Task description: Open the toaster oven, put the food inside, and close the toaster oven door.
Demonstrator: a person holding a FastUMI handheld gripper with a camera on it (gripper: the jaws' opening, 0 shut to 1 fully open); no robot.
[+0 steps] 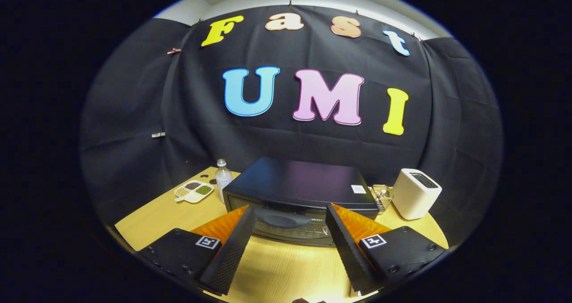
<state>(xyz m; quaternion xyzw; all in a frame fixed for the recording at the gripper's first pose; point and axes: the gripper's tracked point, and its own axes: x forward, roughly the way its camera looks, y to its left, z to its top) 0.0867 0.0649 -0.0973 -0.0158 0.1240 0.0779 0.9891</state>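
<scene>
A black toaster oven (pixel 297 182) stands on the wooden table just ahead of my fingers, its glass door shut and its dark handle (pixel 282 218) running across the top of the door. My gripper (pixel 289 213) hovers above the table in front of that handle, open, its two fingers spread to either side of the handle with nothing between them. A white divided dish (pixel 194 191) holding small portions of food lies to the left of the oven.
A clear water bottle (pixel 222 176) stands between the dish and the oven. A white slot toaster (pixel 415 193) sits right of the oven, with a small clear rack (pixel 380 196) between them. Bare wooden table (pixel 286 267) lies under my fingers.
</scene>
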